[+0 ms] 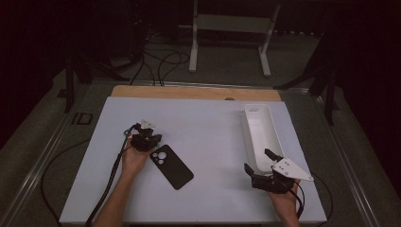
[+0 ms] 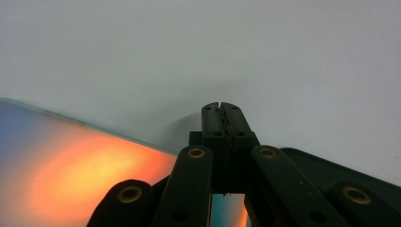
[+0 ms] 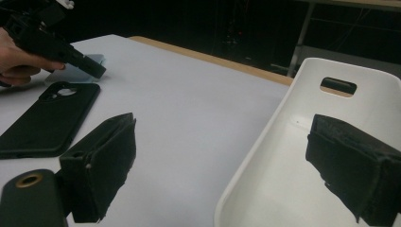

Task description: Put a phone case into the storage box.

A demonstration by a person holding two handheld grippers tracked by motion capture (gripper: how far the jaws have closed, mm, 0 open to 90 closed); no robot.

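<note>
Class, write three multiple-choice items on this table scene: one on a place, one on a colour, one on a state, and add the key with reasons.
1. Where does the black phone case lie?
A. inside the white tray
B. on the white table top, beside the left gripper
C. on the floor

2. What colour is the long plastic tray?
A. white
B. red
C. green

3. How do the jaws of the right gripper stand?
A. shut on the case
B. shut with nothing between them
C. open, with nothing between them

Key: 1 B, the high view shows the case flat on the table top next to the left gripper. 2 A, its walls are white in both views. 3 C, the right gripper view shows a wide gap.
</note>
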